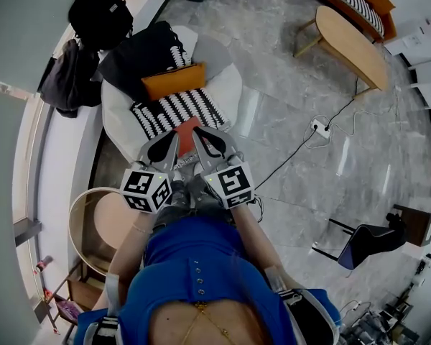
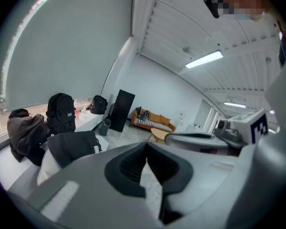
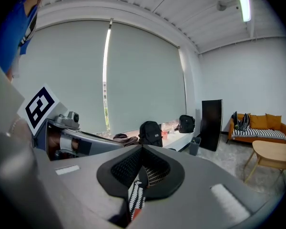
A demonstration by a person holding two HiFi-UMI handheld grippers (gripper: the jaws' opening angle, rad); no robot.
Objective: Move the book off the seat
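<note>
A white round seat (image 1: 230,85) holds a black garment (image 1: 147,52), an orange book (image 1: 174,81) and a black-and-white striped cloth (image 1: 176,112). A flat red thing (image 1: 186,134) lies at the seat's near edge, partly hidden between my gripper tips. My left gripper (image 1: 173,141) and right gripper (image 1: 199,136) hover side by side over that edge, both shut and empty. In the left gripper view the left gripper (image 2: 147,151) has its jaws together, with the black garment (image 2: 76,147) beyond. Through the right gripper (image 3: 142,168) a sliver of striped cloth (image 3: 135,197) shows.
A black backpack (image 1: 100,13) and a dark jacket (image 1: 68,70) sit on the white ledge at the left. A round wooden side table (image 1: 104,221) stands by my left arm. A power strip with cable (image 1: 317,128), wooden coffee table (image 1: 348,42) and dark chair (image 1: 366,239) are to the right.
</note>
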